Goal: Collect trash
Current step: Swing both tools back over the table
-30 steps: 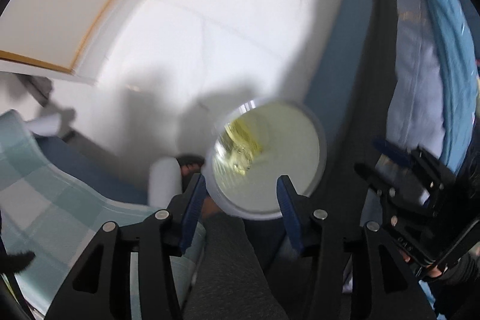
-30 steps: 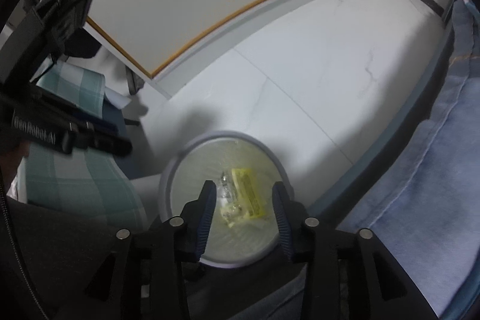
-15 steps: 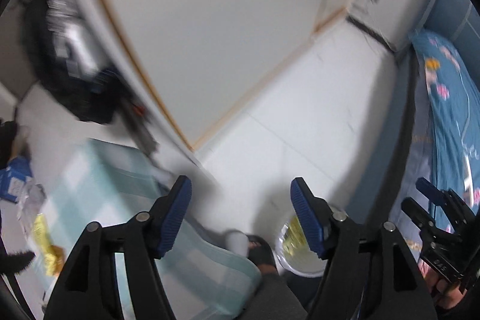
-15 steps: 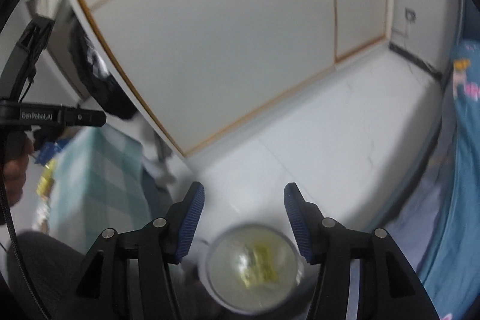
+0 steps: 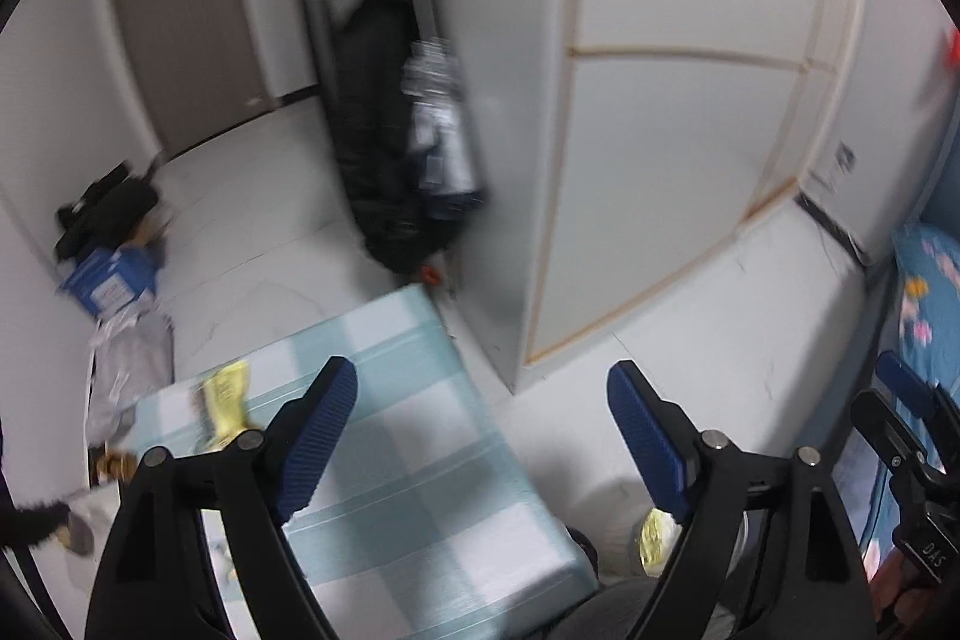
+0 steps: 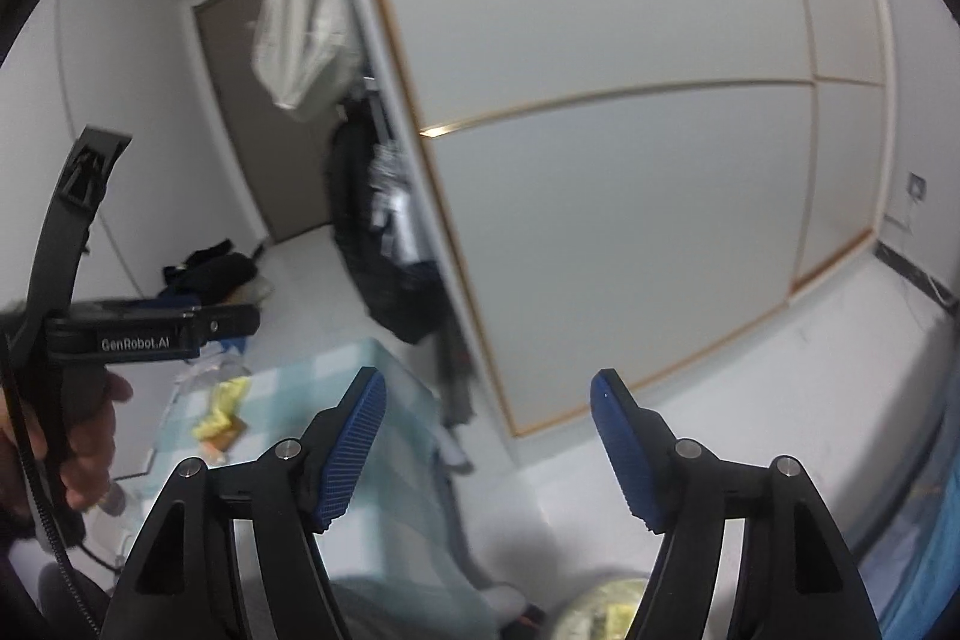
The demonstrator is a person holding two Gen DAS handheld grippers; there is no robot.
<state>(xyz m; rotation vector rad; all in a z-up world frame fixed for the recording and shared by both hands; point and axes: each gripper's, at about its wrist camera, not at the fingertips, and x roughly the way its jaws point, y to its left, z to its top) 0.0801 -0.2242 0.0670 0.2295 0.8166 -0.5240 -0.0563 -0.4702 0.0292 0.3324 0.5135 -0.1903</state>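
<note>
My left gripper (image 5: 480, 388) hangs high over the table in the light blue checked cloth (image 5: 408, 460); its jaws are opening and nothing is between them. A yellow wrapper (image 5: 225, 400) lies on the cloth at the left, with other small litter near it. The round bin (image 5: 657, 544), with yellow trash inside, peeks out low behind the right finger. My right gripper (image 6: 487, 394) is also opening and empty, above the bin (image 6: 606, 610). In the right wrist view a hand holds the left gripper (image 6: 240, 322) over the yellow wrapper (image 6: 222, 409).
Pale sliding wardrobe doors (image 5: 660, 190) fill the back. Dark bags and clothes (image 5: 384, 160) hang at the wardrobe's end. A blue box (image 5: 111, 280) and dark items lie on the floor by a brown door (image 5: 180, 10). A blue patterned bed (image 5: 930, 292) lies at the right.
Both grippers rose away from the bin and tilted up toward the room. Their jaws spread wider. The bin slid to the bottom edge and the table with litter came into sight.
</note>
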